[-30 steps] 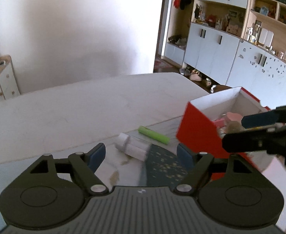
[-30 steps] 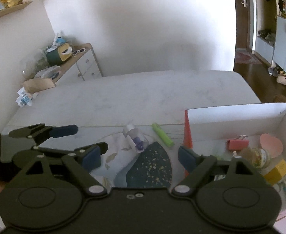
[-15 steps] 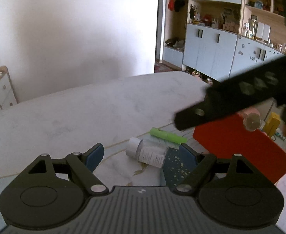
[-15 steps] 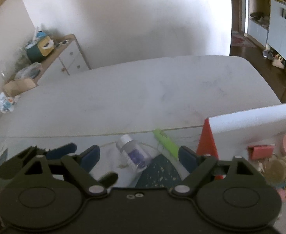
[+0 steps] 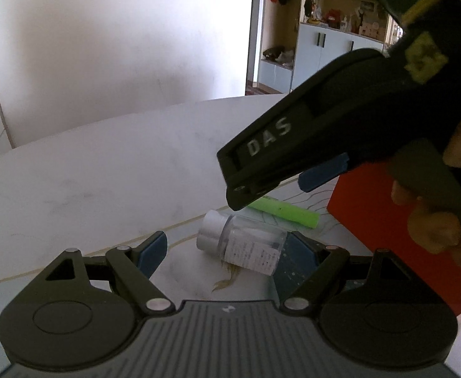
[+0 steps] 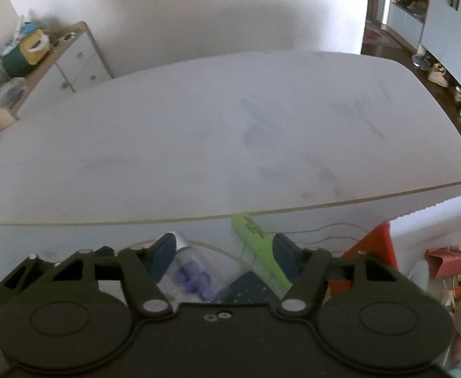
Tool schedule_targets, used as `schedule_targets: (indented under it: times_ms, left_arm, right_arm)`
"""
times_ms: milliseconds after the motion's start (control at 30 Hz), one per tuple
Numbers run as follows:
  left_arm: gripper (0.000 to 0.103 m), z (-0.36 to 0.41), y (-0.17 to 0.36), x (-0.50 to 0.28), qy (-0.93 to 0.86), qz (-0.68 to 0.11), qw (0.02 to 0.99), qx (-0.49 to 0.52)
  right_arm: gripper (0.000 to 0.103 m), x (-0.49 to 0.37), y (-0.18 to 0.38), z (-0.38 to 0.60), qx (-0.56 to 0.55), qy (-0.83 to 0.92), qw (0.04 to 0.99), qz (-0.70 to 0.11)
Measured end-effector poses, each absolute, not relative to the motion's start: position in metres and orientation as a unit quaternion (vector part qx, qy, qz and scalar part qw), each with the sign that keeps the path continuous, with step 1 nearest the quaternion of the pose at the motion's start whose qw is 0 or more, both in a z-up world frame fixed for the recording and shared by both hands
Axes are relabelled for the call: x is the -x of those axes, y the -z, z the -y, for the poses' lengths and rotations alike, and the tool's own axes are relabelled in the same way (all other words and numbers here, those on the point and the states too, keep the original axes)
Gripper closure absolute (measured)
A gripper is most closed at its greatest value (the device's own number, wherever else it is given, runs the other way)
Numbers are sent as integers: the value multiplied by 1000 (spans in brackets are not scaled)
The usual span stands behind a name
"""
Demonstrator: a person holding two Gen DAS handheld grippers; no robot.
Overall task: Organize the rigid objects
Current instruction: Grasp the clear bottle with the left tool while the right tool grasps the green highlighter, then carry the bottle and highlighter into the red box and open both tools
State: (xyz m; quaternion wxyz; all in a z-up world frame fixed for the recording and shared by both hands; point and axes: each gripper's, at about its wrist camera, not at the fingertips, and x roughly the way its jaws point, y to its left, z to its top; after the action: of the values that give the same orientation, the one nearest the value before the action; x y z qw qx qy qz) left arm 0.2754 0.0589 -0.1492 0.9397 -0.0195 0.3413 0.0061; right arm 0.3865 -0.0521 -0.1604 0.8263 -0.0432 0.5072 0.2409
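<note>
My left claw [image 5: 230,249] stands apart, the clear bottle [image 5: 243,242] lying on its side between its fingers, untouched, near the table [image 5: 104,173] edge closest to me. Its white label carries print too small to read. My right claw [image 6: 221,249] is closing around the bottle and the green marker [image 6: 258,252]; its body reads "DAS". The red box [image 5: 387,220] sits just right of the marker.
</note>
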Motion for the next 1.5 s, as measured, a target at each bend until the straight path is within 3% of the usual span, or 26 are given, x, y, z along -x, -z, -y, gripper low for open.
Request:
schedule_targets:
  times_ms: [133,200,633,767,867,1500]
  left_arm:
    - [19,-56,157,-282,0,-343,939,18]
    - [19,-56,161,-284,5,-344,939,16]
    - [19,-43,174,-286,23,-358,933,13]
    - [21,-40,175,-281,24,-357,934,14]
    - [34,-36,175,-277,25,-361,932,11]
    - [34,-25,151,-202,36,-355,934,28]
  right_arm:
    - [44,-392,168,46,51,-237,826,-509]
    - [52,-395,170,45,58,-230,826,-511]
    - [69,-400,187,40,93,-223,821,-517]
    - [86,-396,189,39,107,-218,826,-508]
    - [87,-392,189,39,109,-219,828,-504]
    - [88,-331,144,75,48,-244,842,-478]
